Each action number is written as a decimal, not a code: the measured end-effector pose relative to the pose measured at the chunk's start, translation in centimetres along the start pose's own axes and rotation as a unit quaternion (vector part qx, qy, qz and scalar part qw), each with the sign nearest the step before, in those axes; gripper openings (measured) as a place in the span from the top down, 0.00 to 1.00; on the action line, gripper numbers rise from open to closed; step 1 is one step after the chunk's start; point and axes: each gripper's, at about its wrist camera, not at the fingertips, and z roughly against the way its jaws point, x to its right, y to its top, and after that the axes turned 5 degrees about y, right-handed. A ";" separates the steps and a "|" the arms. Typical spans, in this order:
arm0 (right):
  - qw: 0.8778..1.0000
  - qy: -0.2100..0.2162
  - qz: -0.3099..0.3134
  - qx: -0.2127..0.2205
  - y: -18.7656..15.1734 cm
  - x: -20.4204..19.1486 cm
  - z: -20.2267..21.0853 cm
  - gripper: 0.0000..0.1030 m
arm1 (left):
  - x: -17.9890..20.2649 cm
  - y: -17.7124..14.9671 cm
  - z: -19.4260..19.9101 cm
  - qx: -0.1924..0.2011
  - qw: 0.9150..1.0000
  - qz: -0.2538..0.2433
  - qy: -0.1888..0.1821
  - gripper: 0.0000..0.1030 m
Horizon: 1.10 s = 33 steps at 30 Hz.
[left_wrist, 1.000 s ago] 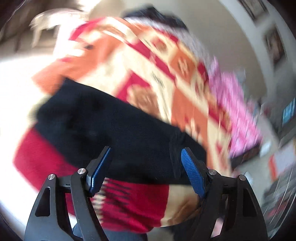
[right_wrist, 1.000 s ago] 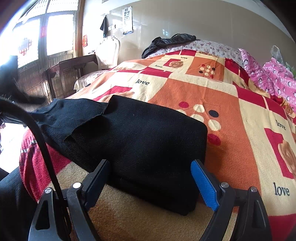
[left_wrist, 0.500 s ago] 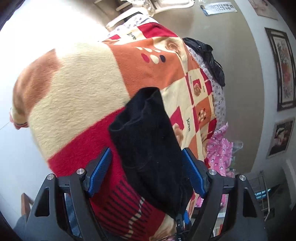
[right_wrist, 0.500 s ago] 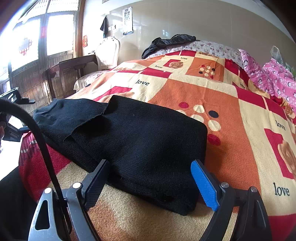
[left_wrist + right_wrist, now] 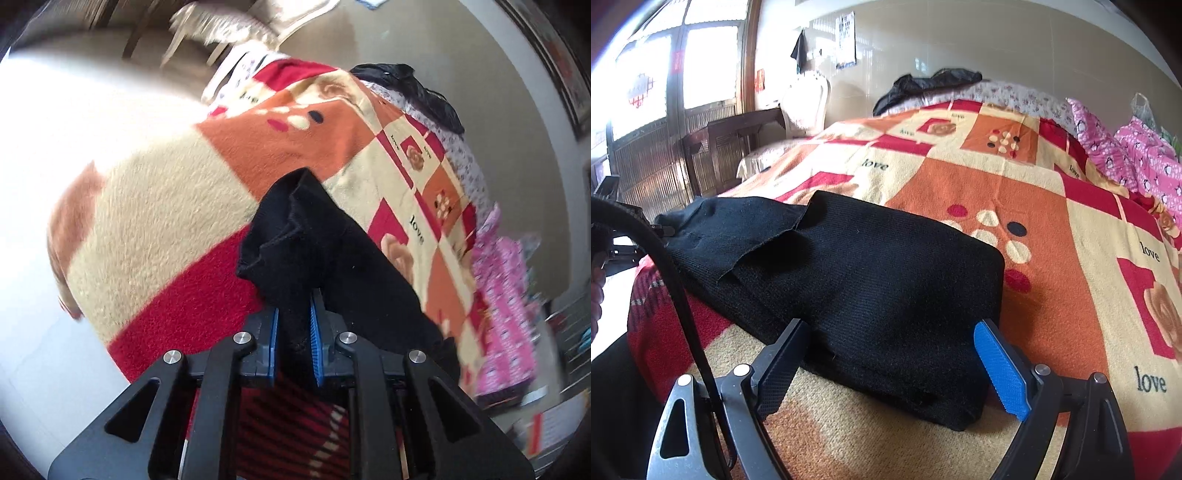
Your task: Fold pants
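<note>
- The left gripper (image 5: 293, 325) had just been closing; its blue pads (image 5: 315, 325) were pinching the loose end of the black pants (image 5: 332, 251), where a moment earlier they stood spread on either side of it.
- The pants (image 5: 871, 288) lay partly folded on the patterned blanket (image 5: 1052, 229) of the bed, near its near edge, the free end reaching left.
- The right gripper (image 5: 890, 365) had not moved; its fingers stayed spread wide, straddling the near edge of the folded stack without pinching it.
- Judgement: with the end secured, the next fold over the stack could begin; a shallow grip could slip.
</note>
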 end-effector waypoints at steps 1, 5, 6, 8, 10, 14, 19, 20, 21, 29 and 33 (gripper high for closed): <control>1.000 -0.001 -0.004 -0.024 0.7 0.0 -0.1 0.19 | 1.1 -0.3 0.5 0.018 0.999 -0.039 0.023 0.88; 0.998 0.018 -0.043 -0.045 7.2 -0.8 1.9 0.27 | 6.8 -2.5 2.6 0.117 0.965 -0.209 0.102 0.88; 0.998 0.040 -0.045 -0.035 8.7 -1.2 2.2 0.25 | 8.2 -3.4 3.0 0.142 0.951 -0.250 0.115 0.88; 0.990 0.114 -0.061 -0.049 12.6 -2.3 1.4 0.25 | 9.8 -4.8 3.1 0.167 0.929 -0.303 0.127 0.88; 0.976 0.189 -0.082 -0.076 15.5 -3.2 -0.4 0.25 | 11.4 -6.3 2.9 0.187 0.907 -0.354 0.135 0.88; 0.913 0.342 -0.165 -0.150 21.7 -5.0 -5.6 0.25 | 13.4 -8.6 2.7 0.211 0.868 -0.427 0.142 0.88; 0.862 0.397 -0.174 -0.264 23.8 -7.8 -10.6 0.25 | 14.7 -10.9 2.7 0.233 0.832 -0.483 0.140 0.88; 0.866 0.385 -0.164 -0.273 23.9 -8.3 -11.0 0.25 | 14.8 -11.2 2.8 0.234 0.829 -0.489 0.139 0.88; 0.876 0.364 -0.138 -0.284 24.2 -9.2 -11.3 0.25 | 15.0 -11.6 2.7 0.234 0.823 -0.500 0.138 0.88; 0.912 0.260 -0.018 -0.315 23.8 -12.8 -11.9 0.72 | 15.8 -13.2 4.1 0.237 0.805 -0.531 0.121 0.88; 0.917 0.267 -0.064 -0.290 23.2 -8.2 -10.8 0.88 | 17.5 -13.6 5.8 0.233 0.808 -0.535 0.088 0.88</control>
